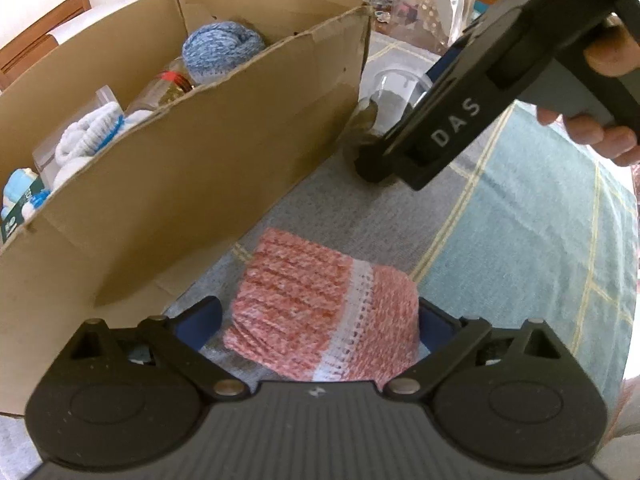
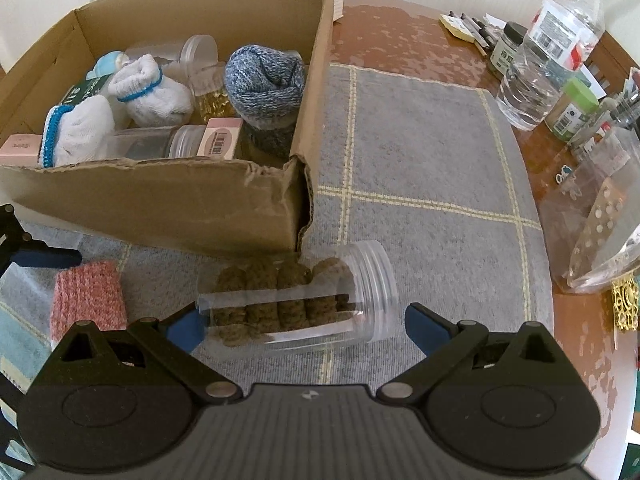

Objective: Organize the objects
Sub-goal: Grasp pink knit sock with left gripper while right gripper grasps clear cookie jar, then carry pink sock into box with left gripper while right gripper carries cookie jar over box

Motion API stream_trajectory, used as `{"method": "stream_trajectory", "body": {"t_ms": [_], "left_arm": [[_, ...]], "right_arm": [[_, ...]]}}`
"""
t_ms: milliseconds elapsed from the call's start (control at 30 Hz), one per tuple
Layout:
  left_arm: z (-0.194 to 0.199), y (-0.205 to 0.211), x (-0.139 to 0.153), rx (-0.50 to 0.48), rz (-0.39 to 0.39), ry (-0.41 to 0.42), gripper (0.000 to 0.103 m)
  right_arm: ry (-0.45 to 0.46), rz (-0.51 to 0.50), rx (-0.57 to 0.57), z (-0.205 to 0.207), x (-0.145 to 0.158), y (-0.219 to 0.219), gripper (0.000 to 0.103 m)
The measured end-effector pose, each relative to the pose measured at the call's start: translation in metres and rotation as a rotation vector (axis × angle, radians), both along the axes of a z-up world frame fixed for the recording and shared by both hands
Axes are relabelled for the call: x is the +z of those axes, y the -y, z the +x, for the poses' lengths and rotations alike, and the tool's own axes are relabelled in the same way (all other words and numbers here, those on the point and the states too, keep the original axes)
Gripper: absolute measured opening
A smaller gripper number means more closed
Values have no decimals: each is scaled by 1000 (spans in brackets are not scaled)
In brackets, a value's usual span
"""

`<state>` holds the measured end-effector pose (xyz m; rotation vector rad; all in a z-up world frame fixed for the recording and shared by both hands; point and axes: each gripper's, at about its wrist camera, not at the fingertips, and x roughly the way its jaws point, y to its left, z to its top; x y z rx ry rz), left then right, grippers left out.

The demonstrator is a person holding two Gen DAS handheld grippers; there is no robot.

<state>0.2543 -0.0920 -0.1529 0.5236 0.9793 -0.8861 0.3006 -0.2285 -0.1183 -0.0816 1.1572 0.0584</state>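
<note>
Near box (image 2: 168,200) corner: jar (image 2: 296,304) on side, far end hidden.
R gripper (image 2: 306,326): wide, straddling jar.
L gripper (image 1: 320,320): wide round pink sock (image 1: 324,312).

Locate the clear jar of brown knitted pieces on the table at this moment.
In the right wrist view the clear jar lies on its side on the grey mat, just in front of the cardboard box, between the open right hand-held gripper's fingers.

A glossy wooden table (image 2: 400,28) under a grey checked mat (image 2: 420,152), white walls behind.
</note>
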Motion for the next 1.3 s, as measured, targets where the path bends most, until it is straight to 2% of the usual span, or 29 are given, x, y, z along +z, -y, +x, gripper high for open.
{"method": "stream_trajectory", "body": {"t_ms": [200,500,633,1000,1300], "left_arm": [[-3,-1,3,-15,-9,-5,88],[-8,-3,5,-13,-11,-5,83],[-11,-6,8,-3,-17,-6,81],[-19,-18,18,39,-15,-16,72],[-28,-35,49,84,-23,-32,71]], "right_arm": [[-7,7,5,6,-4,1,103],[-4,29,30,8,-3,-3,102],[1,21,47,7,-1,-6,95],[5,27,61,-2,7,-5,95],[23,30,124,-15,29,-3,95]]}}
